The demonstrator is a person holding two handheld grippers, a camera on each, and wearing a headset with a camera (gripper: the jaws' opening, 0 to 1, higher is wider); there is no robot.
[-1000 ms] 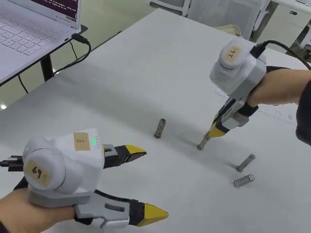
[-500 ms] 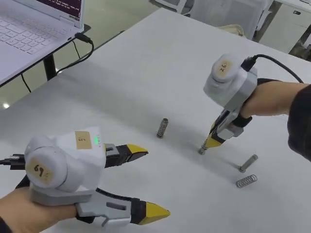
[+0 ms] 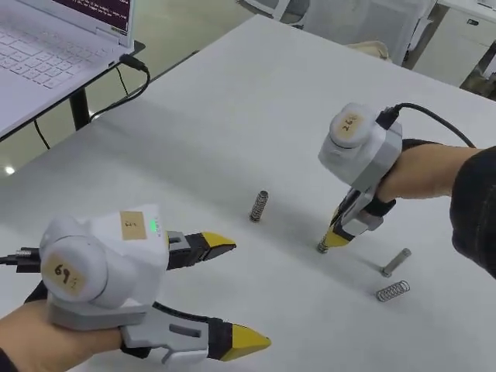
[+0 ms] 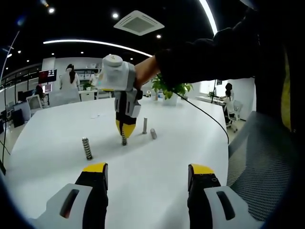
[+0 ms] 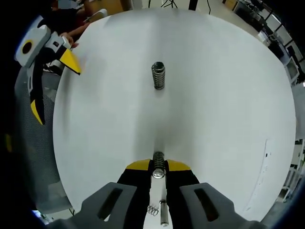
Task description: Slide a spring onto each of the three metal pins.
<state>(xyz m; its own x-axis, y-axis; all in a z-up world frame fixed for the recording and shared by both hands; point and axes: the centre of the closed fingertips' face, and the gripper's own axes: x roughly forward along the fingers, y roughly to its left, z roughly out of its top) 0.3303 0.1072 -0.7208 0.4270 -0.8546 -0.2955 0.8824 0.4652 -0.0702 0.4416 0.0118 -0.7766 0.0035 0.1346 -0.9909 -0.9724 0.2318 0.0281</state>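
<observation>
On the white table [image 3: 194, 139], one pin stands with a spring [image 3: 258, 205] down over it, also ahead in the right gripper view [image 5: 158, 75]. My right gripper [image 3: 337, 239] points down, shut on a second spring [image 5: 158, 161] that sits around the middle pin [image 3: 323, 247]. To its right a bare pin [image 3: 395, 262] stands beside a loose spring [image 3: 391, 291] lying flat. My left gripper [image 3: 232, 291] hovers at the near left, open and holding nothing, with the right gripper [image 4: 125, 130] and the sprung pin [image 4: 87, 148] ahead of it.
A white laptop [image 3: 46, 46] sits on a stand beyond the table's left edge, with a black cable [image 3: 128, 74] hanging from it. A cable [image 3: 434, 116] trails from the right gripper. White chairs [image 3: 356, 19] stand at the table's far end.
My right gripper has come down along the middle pin with the spring, its tips now closer to the table. The left gripper has stayed where it was.
</observation>
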